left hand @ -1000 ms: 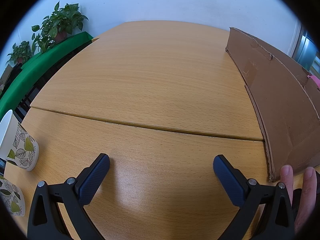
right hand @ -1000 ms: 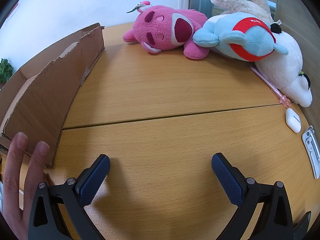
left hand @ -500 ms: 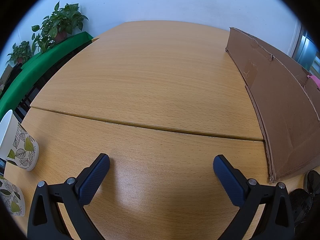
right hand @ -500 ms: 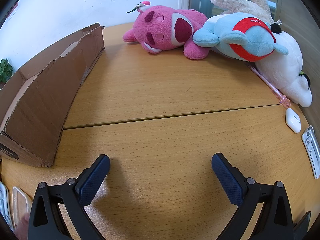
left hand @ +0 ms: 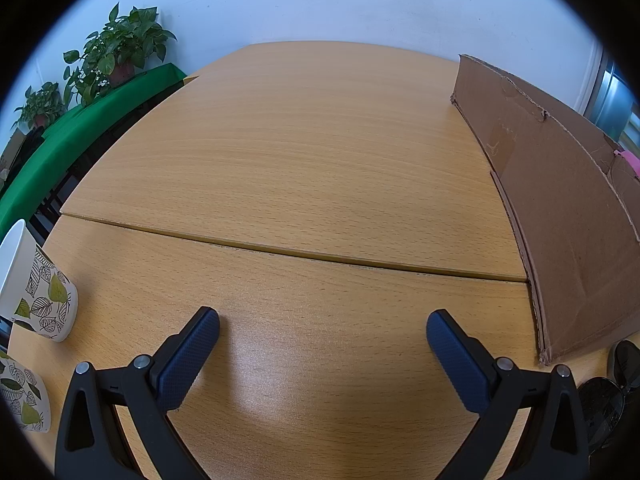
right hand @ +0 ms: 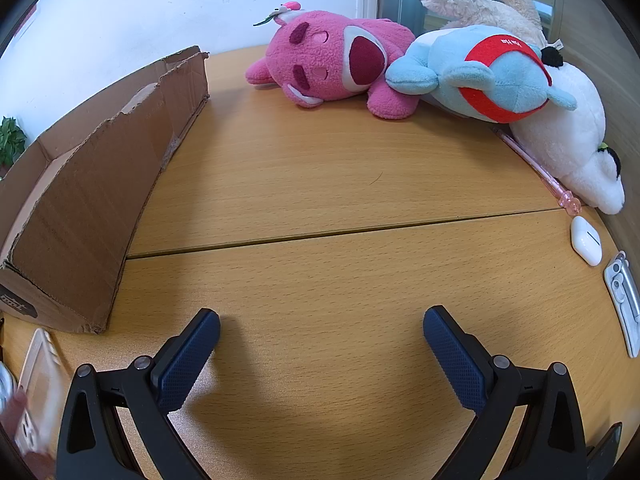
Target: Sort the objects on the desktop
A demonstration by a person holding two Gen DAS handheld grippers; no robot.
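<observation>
My left gripper (left hand: 322, 344) is open and empty over bare wood. A cardboard box (left hand: 568, 208) stands to its right, with black sunglasses (left hand: 608, 392) by its near corner. My right gripper (right hand: 320, 340) is open and empty too. The same box (right hand: 80, 200) is on its left. A pink plush (right hand: 332, 68), a blue plush (right hand: 480, 76) and a white plush (right hand: 568, 136) lie at the far right. A pink pen (right hand: 540, 172), a white earbud case (right hand: 586, 240) and a silver clip (right hand: 624, 304) lie at the right edge.
Two leaf-patterned paper cups (left hand: 36, 292) stand at the left table edge. A white flat device (right hand: 38, 392) is blurred at the lower left of the right wrist view. Potted plants (left hand: 120, 52) stand on a green shelf beyond the table.
The hand by the box's near corner has withdrawn, uncovering the sunglasses. The white flat device has moved in at lower left of the right view. Both grippers are still.
</observation>
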